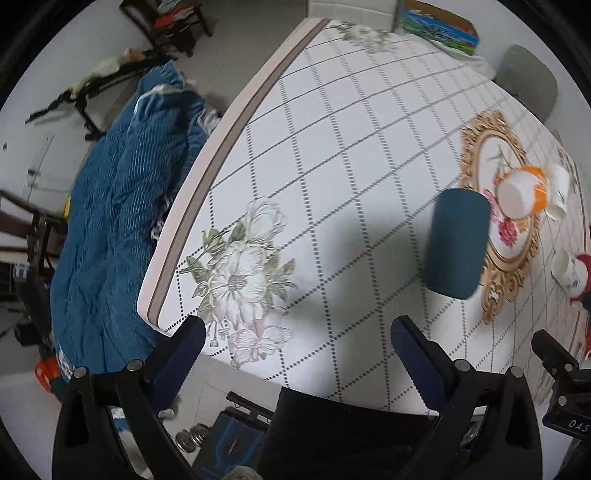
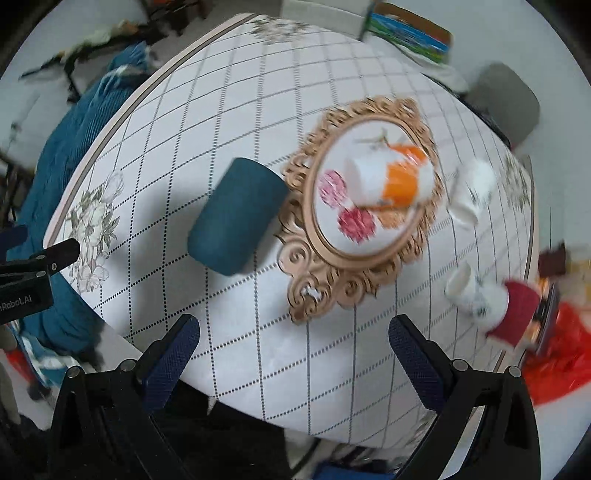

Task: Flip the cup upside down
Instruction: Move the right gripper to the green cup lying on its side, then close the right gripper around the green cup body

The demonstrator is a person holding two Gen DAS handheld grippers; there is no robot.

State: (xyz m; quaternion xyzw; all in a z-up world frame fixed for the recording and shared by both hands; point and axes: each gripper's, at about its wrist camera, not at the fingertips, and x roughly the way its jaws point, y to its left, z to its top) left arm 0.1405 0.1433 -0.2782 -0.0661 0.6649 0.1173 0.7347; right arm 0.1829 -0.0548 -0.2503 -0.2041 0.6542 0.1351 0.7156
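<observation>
A tall dark teal cup stands closed end up on the table, left of a gold-framed print; it also shows in the right wrist view. An orange and white cup stands base up on the print, also in the left wrist view. A white cup sits to its right. Another white cup is near the right edge, against a dark red cup. My left gripper is open and empty above the table's near edge. My right gripper is open and empty, above the table near the print.
The table has a white checked cloth with flower prints. A blue quilt lies on a bed to the left. A grey chair and a colourful box stand at the far side. Red plastic lies at the right.
</observation>
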